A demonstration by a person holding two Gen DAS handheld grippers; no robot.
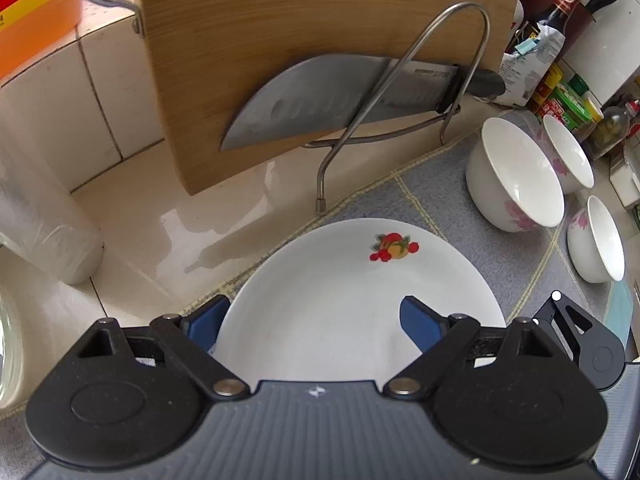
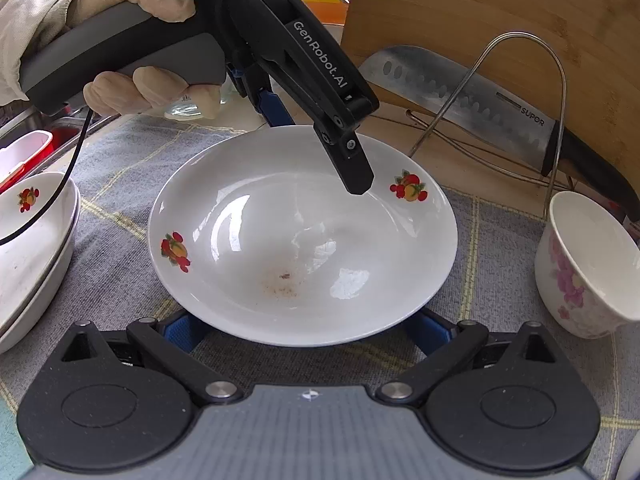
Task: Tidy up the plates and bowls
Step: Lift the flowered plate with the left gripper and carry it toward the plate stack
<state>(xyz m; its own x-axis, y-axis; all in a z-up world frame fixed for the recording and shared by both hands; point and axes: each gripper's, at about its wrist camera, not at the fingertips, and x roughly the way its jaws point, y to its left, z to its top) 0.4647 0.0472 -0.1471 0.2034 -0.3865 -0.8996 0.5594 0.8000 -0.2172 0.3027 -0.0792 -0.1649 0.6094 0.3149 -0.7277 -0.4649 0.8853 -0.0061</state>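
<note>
White plate (image 2: 304, 236) sits unstacked at center; left gripper (image 2: 320, 148) straddles its 12 o'clock rim, fingers spread. Right gripper (image 2: 304, 332) spread at 6 o'clock. Bowls (image 1: 516, 176) remain scattered.

Both views are bright, lit by soft daylight. In the right wrist view the glossy white fruit-printed plate (image 2: 304, 236) carries curved white glare patches across its basin, and the steel cleaver blade (image 2: 452, 96) at upper right shows a dull sheen. In the left wrist view the pale cream surface (image 1: 168, 232) reflects a washed-out shine at centre left, with soft shadows under the tilted bamboo cutting board (image 1: 304, 40). Fisheye distortion bends straight lines near the edges, and the white bowls (image 1: 516, 176) at right look stretched. Focus is mostly sharp; the corners soften.
</note>
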